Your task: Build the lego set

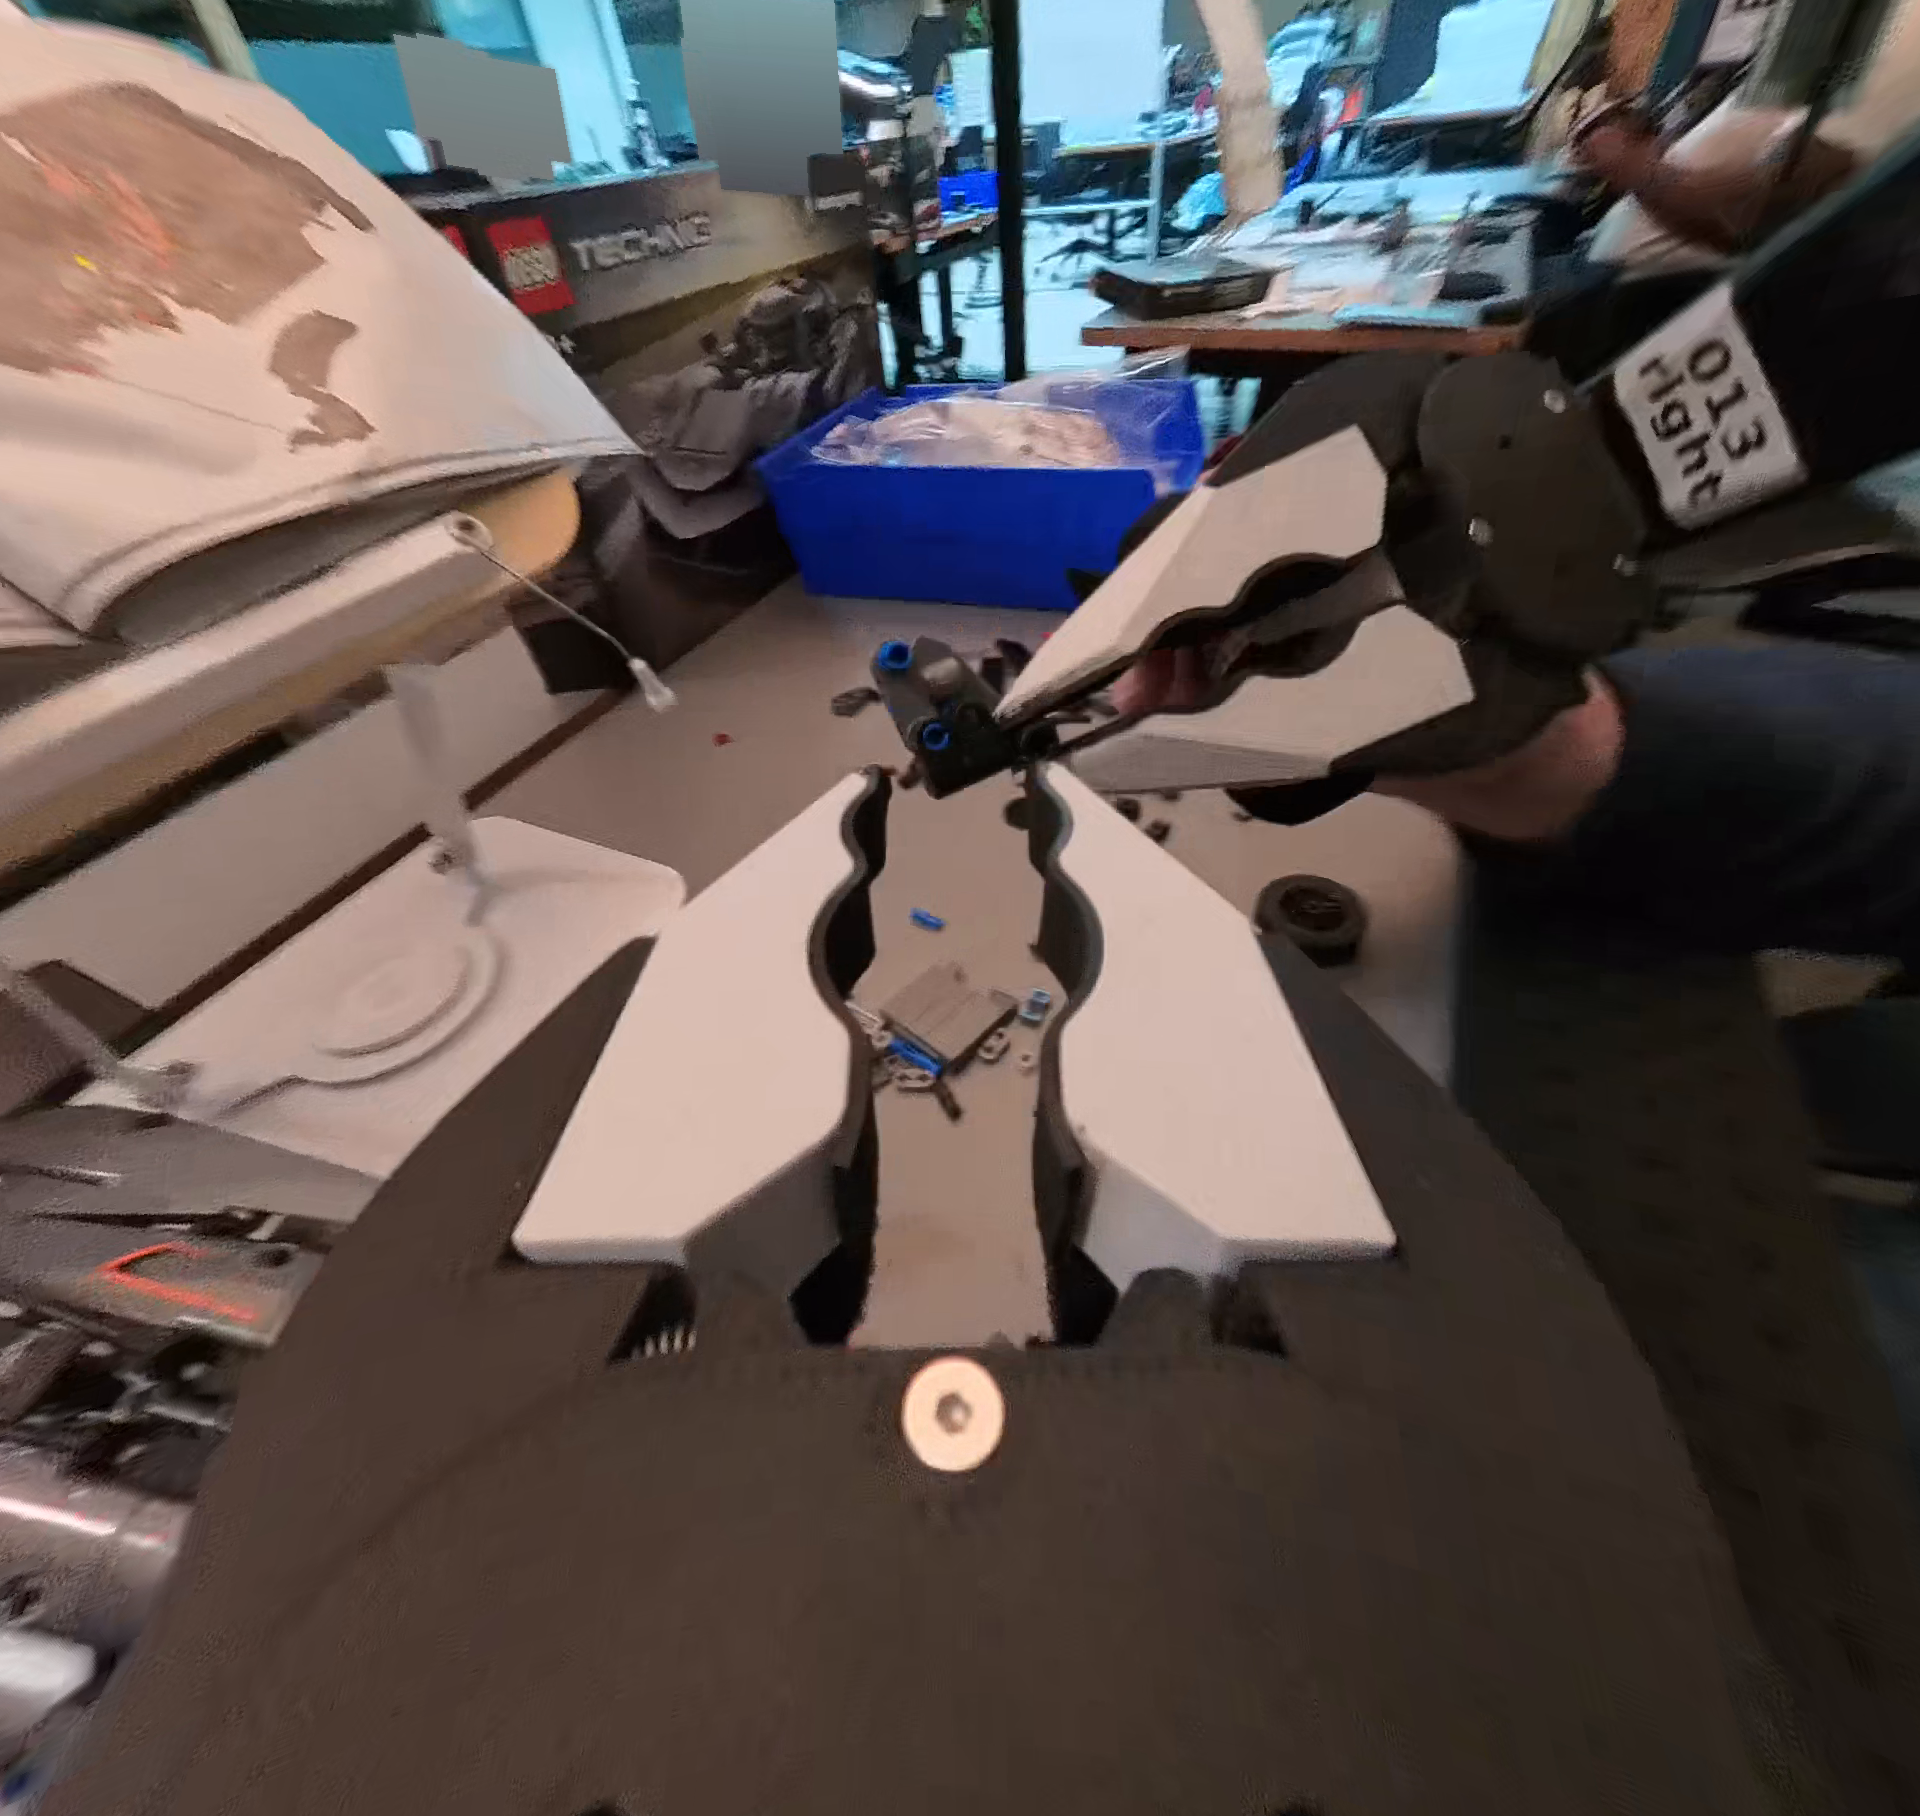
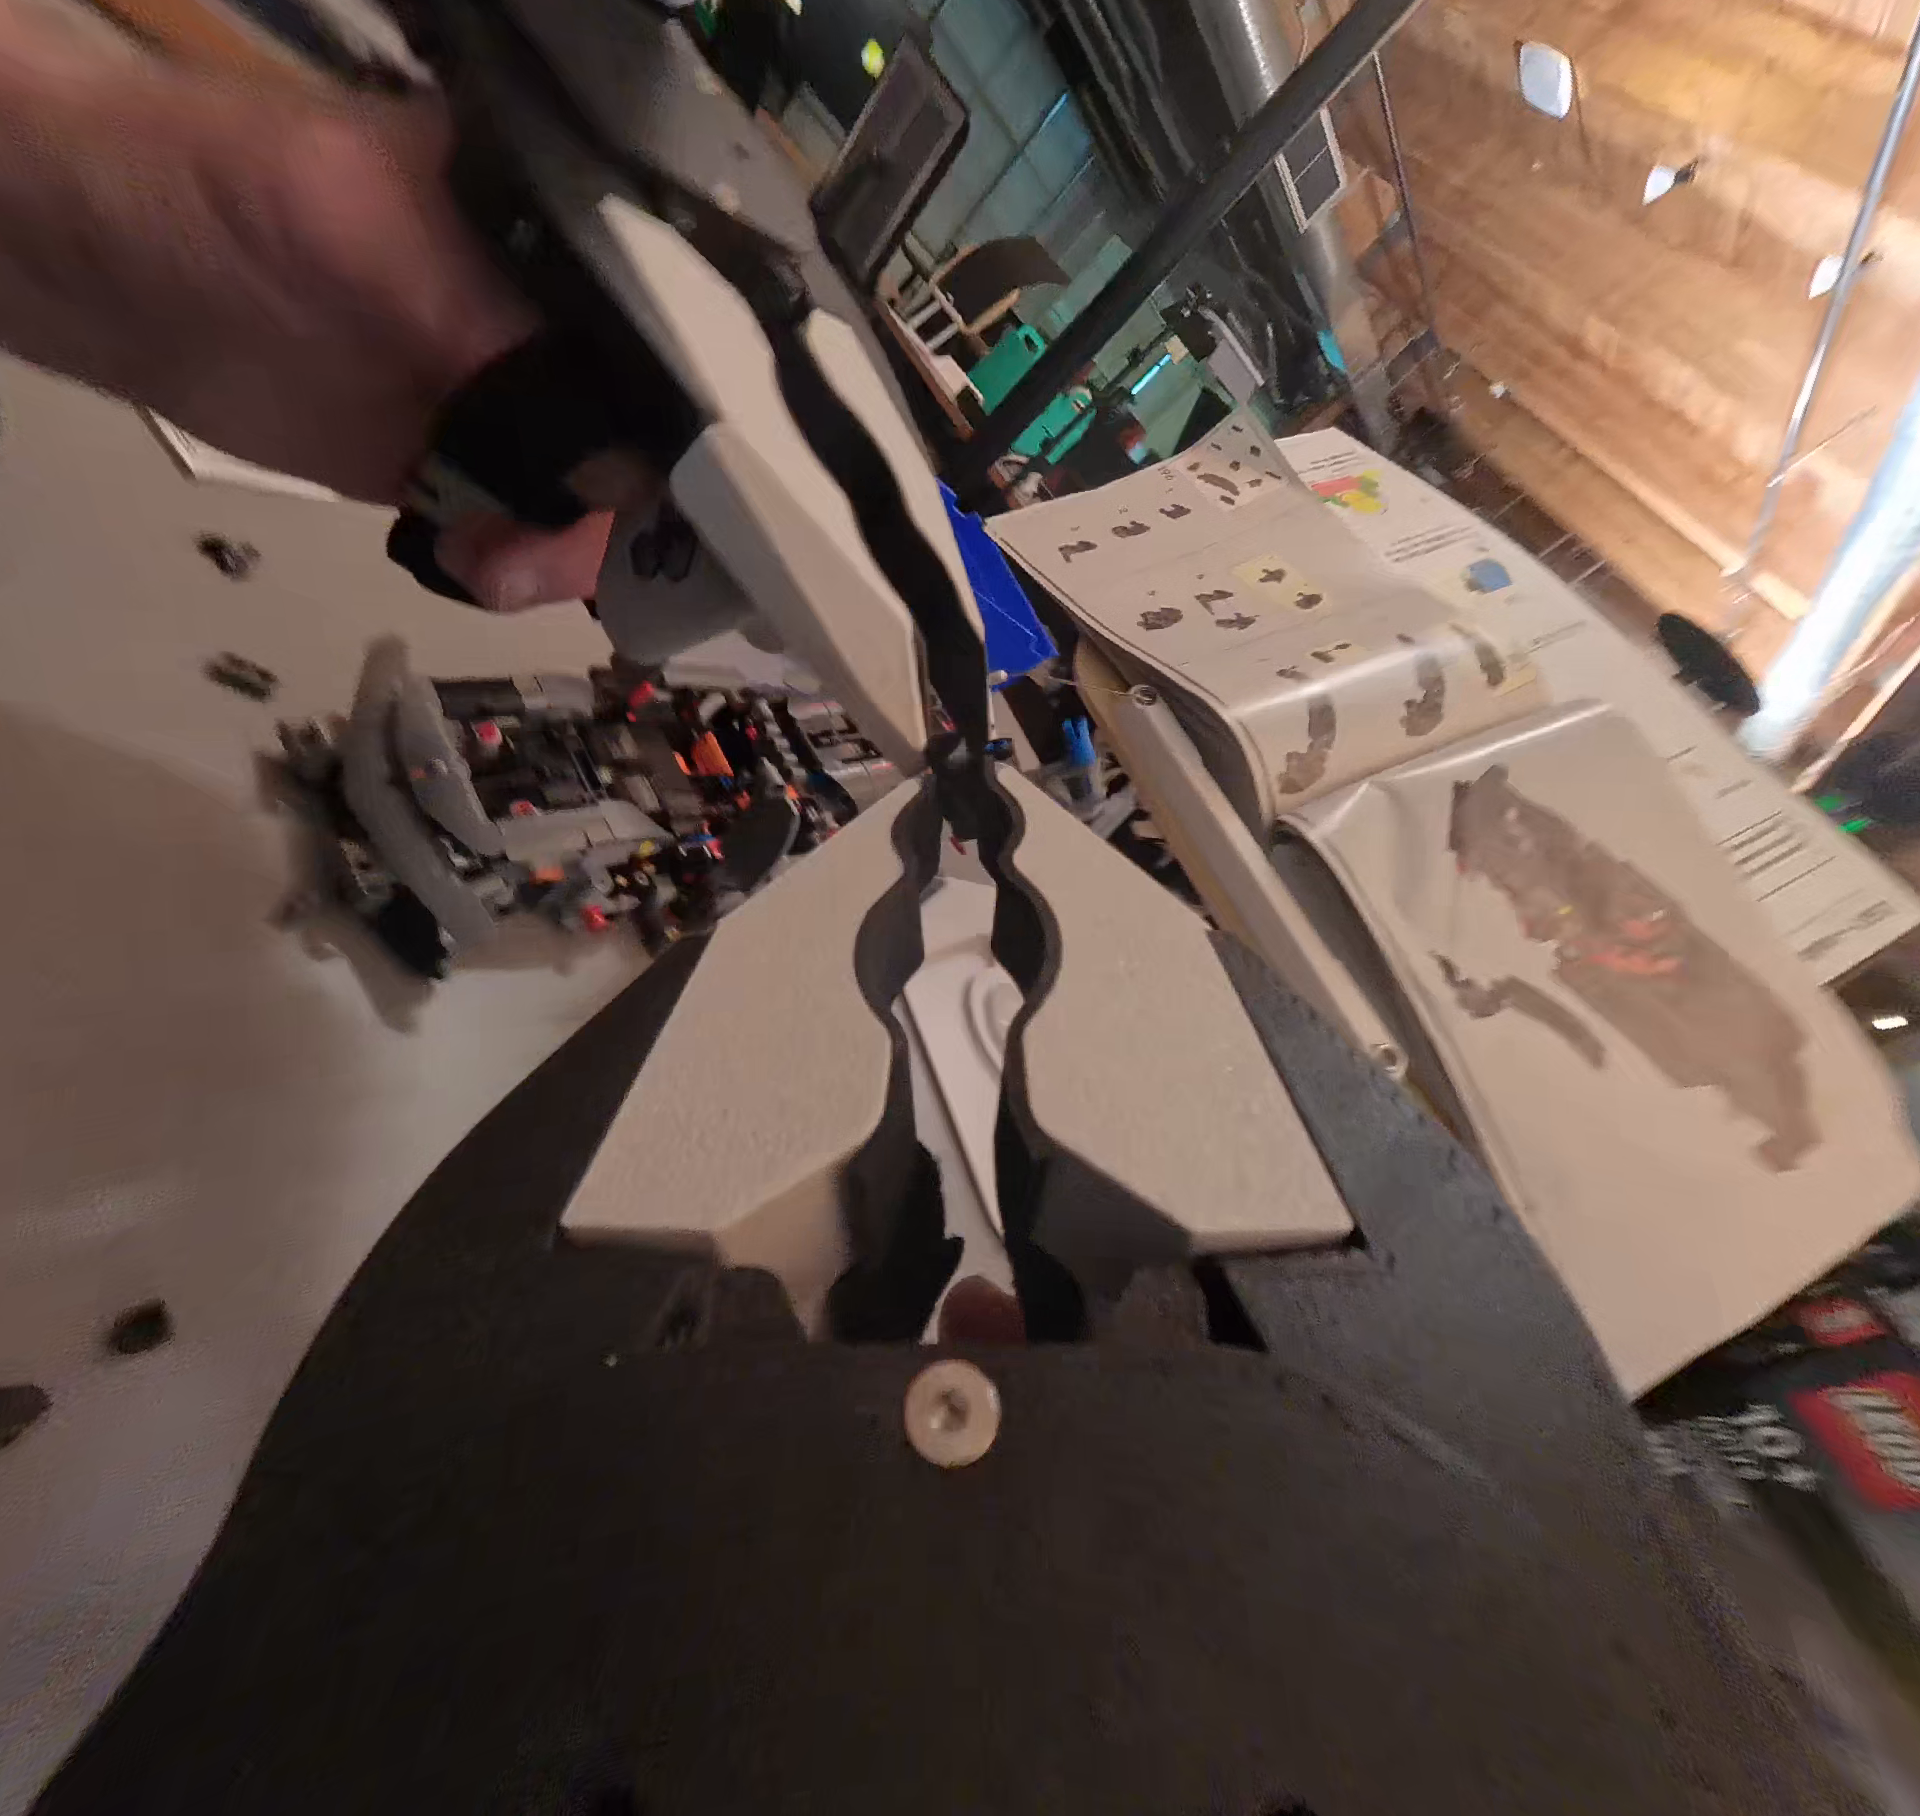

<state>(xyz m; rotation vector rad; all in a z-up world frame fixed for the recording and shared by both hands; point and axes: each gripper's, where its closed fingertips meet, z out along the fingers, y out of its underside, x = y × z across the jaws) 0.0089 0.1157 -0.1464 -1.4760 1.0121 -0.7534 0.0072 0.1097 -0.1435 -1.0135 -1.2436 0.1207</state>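
Grey tabletop (image 1: 644,779) is lying under both claws, workshop benches blurring behind. Left gripper (image 1: 961,779) is gaping partly, nothing between its fingers; a small black lego assembly (image 1: 951,717) with blue pins is sitting just beyond its tips at twelve o'clock. Right gripper (image 1: 1023,727) is reaching in from three o'clock, pinching that assembly at its tips. Loose lego pieces (image 1: 935,1028) are lying on the table at the left claw's six o'clock. Farther out, an open instruction booklet (image 2: 1455,727) is resting on a stand, a blue bin (image 1: 966,509) sitting at twelve o'clock, a partly built model (image 2: 582,800) at nine.
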